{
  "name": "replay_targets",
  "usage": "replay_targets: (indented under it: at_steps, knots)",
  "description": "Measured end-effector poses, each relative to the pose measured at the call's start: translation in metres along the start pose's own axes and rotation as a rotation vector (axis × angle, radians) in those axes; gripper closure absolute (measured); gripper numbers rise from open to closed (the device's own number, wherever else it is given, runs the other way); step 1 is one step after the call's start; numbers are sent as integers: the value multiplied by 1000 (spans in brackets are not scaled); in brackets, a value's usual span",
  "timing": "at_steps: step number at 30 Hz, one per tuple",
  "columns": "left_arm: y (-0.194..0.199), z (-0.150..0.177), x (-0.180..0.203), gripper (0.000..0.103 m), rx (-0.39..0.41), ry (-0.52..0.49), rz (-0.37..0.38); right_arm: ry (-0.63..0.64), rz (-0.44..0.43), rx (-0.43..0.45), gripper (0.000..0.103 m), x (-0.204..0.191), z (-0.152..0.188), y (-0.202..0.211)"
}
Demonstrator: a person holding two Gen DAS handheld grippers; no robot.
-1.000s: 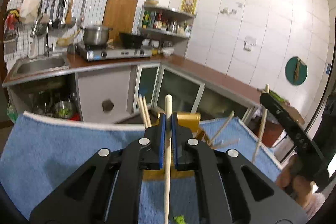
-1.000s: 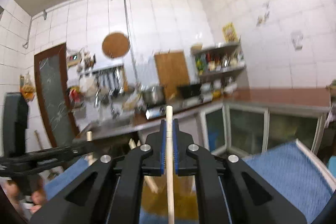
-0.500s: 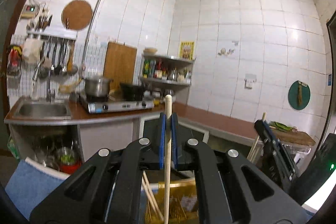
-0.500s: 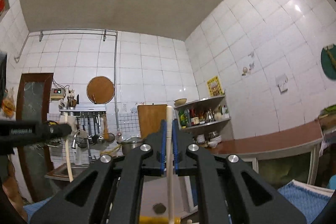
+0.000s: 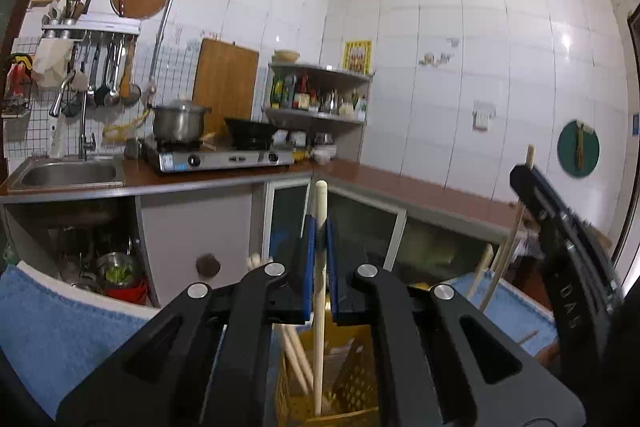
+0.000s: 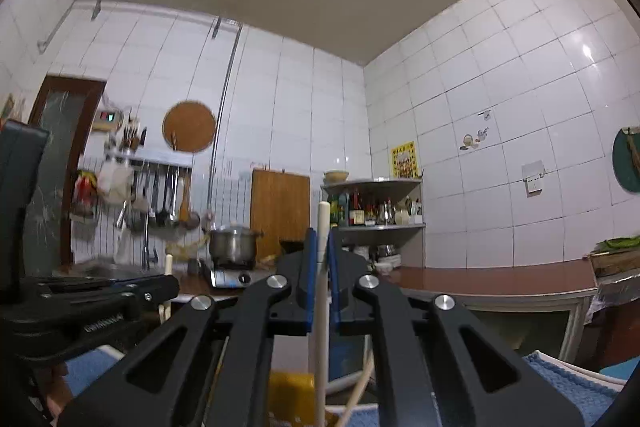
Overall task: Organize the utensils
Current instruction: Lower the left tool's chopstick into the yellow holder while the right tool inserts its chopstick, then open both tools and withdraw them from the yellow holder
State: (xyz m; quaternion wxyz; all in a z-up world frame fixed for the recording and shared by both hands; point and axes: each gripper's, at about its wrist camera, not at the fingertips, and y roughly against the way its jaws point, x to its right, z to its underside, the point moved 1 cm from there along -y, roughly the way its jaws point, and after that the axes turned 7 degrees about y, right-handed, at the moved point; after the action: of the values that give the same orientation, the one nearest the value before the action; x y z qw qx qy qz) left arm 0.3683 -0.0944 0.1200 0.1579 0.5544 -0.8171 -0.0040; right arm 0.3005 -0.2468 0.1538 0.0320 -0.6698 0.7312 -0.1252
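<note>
My left gripper (image 5: 319,227) is shut on a pale wooden chopstick (image 5: 319,291) that runs down into a yellow perforated utensil holder (image 5: 352,383) right below it. More chopsticks (image 5: 294,355) lean in the holder. My right gripper (image 6: 320,239) is shut on another wooden chopstick (image 6: 321,307), held upright above the yellow holder (image 6: 290,393). The right gripper also shows at the right of the left wrist view (image 5: 560,247), and the left gripper at the left of the right wrist view (image 6: 100,303).
A blue towel (image 5: 52,339) covers the table under the holder. Loose chopsticks (image 5: 496,275) stick up by the towel's right side. Beyond stand a kitchen counter (image 5: 400,183) with a sink (image 5: 68,173), a stove (image 5: 216,157) and a pot (image 5: 178,123).
Both grippers tilted upward and then dipped a little, each keeping its chopstick. The left gripper now sits over the yellow holder with the stick's lower end inside it.
</note>
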Motion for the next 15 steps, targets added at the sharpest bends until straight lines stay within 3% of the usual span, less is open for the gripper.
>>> replay_targets:
  at_steps: [15]
  knots:
    - [-16, 34, -18, 98, -182, -7, -113, -7, -35, -309, 95, 16, 50, -3]
